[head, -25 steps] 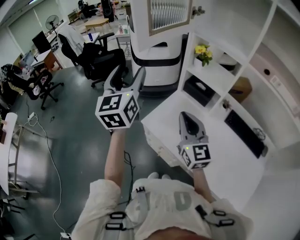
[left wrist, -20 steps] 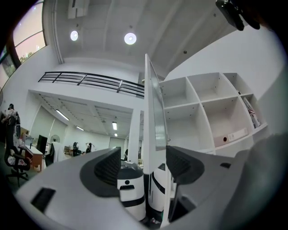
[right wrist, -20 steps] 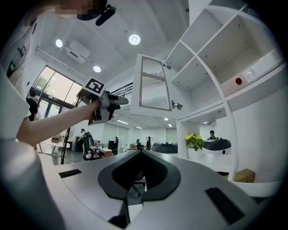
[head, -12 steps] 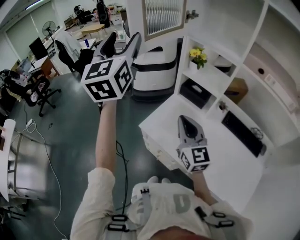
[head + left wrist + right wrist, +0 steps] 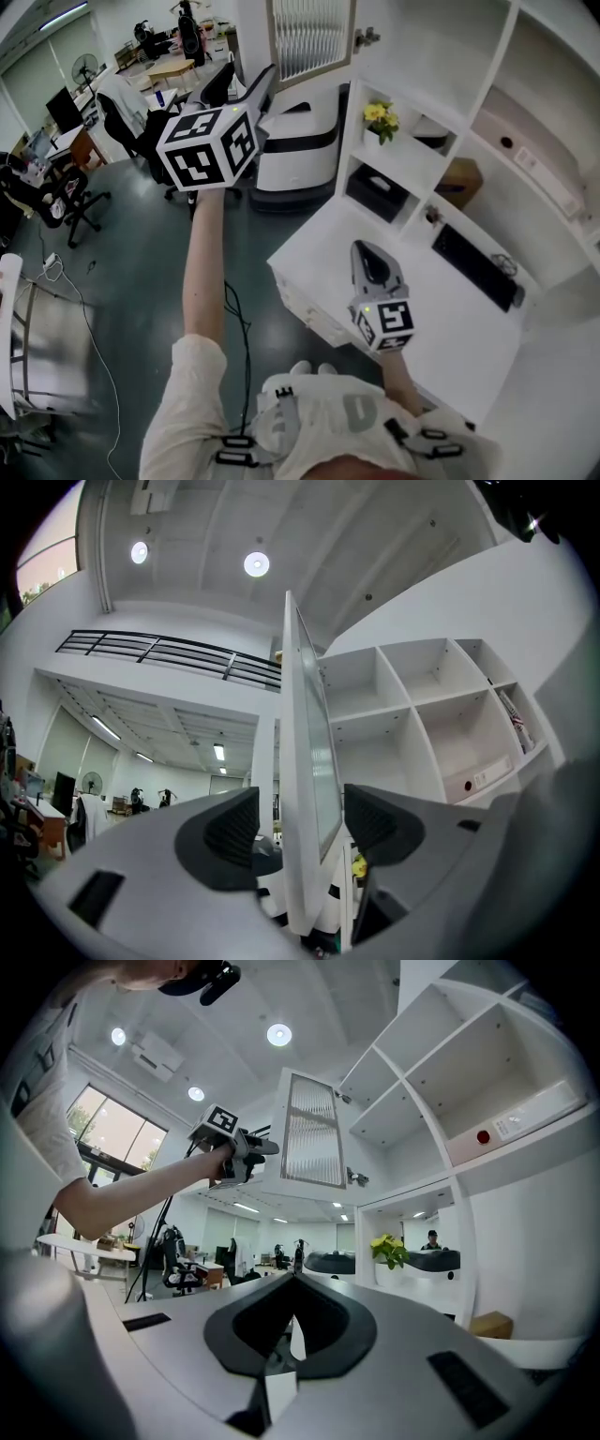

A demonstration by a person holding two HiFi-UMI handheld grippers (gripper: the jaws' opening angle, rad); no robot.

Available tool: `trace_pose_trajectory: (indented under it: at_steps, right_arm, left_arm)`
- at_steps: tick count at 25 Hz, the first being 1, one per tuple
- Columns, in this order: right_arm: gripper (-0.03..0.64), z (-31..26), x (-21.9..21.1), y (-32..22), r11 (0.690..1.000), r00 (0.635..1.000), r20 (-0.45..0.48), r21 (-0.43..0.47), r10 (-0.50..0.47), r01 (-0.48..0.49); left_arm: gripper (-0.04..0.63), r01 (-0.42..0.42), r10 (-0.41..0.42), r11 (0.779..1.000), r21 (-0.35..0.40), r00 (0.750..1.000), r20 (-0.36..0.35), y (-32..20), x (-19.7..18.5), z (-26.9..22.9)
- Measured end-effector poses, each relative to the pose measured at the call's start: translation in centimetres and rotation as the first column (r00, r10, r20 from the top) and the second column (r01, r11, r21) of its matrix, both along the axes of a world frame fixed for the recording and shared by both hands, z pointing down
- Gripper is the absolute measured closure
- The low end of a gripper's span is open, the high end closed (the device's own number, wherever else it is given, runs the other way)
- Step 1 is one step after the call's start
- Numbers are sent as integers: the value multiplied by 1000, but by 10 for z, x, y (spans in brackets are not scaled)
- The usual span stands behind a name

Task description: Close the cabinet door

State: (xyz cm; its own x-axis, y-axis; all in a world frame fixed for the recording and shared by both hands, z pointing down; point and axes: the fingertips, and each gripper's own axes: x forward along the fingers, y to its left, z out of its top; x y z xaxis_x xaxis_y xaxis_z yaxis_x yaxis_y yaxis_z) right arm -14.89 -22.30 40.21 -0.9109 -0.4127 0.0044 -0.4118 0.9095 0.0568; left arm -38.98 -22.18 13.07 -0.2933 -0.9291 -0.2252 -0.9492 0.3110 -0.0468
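The cabinet door (image 5: 310,36), white-framed with ribbed glass, stands swung open at the top of the head view. My left gripper (image 5: 246,78) is raised at arm's length right beside its free edge. In the left gripper view the door (image 5: 302,761) shows edge-on between my open left gripper (image 5: 300,829) jaws; I cannot tell whether a pad touches it. My right gripper (image 5: 367,249) hovers low over the white desk (image 5: 450,328), shut and empty. In the right gripper view, my right gripper (image 5: 292,1281) has its jaws meeting at the tip, with the door (image 5: 312,1133) and left gripper (image 5: 255,1150) ahead.
The white shelf unit holds yellow flowers (image 5: 378,114), a black box (image 5: 373,185) and a cardboard box (image 5: 461,176). A black keyboard (image 5: 473,265) lies on the desk. A white and black machine (image 5: 295,141) stands under the door. Office chairs (image 5: 122,108) and a floor cable (image 5: 234,319) lie left.
My left gripper has risen from chest height and reached forward up to the door's edge. The right gripper has stayed over the desk, still shut.
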Motion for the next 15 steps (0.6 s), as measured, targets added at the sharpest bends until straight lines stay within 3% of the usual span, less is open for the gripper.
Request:
trace_pose_trajectory:
  at_steps: [5,15]
  right_arm:
    - [614,3,7,-2,1000,1000,-9,10,15,-15]
    - [614,3,17,-12,999,999,0,-2,51,-51]
  left_arm:
    - [314,-53,53,999,-3,999,9,-6,7,2]
    - [360,-62,62,998,-10,998,22,-5,12,2]
